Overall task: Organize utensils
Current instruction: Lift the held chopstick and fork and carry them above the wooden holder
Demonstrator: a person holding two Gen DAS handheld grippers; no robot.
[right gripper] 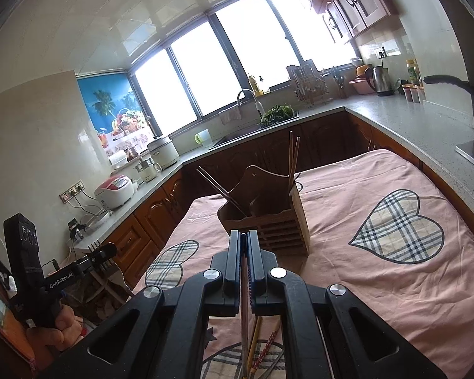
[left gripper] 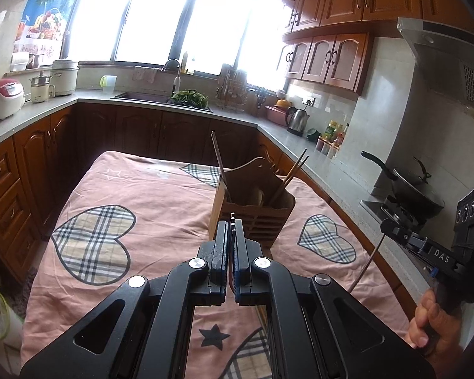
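Both tongs are pressed together, each pinching one utensil, nothing spread

- left gripper (left gripper: 232,225): jaws tight on what looks like a small dark fork (right gripper: 94,245). Tines poke up past the fingertips, and the handle is hidden between the pads. Clamped near the head, probably so the handle end drops in first
- right gripper (right gripper: 244,237): jaws tight on a thin metal-looking rod (right gripper: 243,315), a chopstick or a slim handle, can't tell which. It hangs below the fingers, so gravity keeps it roughly plumb for insertion
- person's hand (left gripper: 433,322) wraps the right grip at the near right edge

The target is the slatted brown wooden utensil holder (left gripper: 256,208), upright on the pink cloth with plaid hearts (left gripper: 110,189), centre-right of the table and just beyond both sets of fingertips. Two brown chopsticks (left gripper: 295,167) lean out of its right compartment and a darker pair (left gripper: 218,154) leans out of the left. A pale wooden spoon (left gripper: 259,196) sits low in the middle

Loose sticks (right gripper: 264,352), one of them red-patterned, lie on the cloth at the near edge under the right gripper, so sorting isn't done

My read: both tools are aimed slightly down at the holder, carrying their items above rim height to clear the tall back panel. Next comes lining each one over a slot. The risk is the hanging rod clipping the rim or knocking the leaning chopsticks
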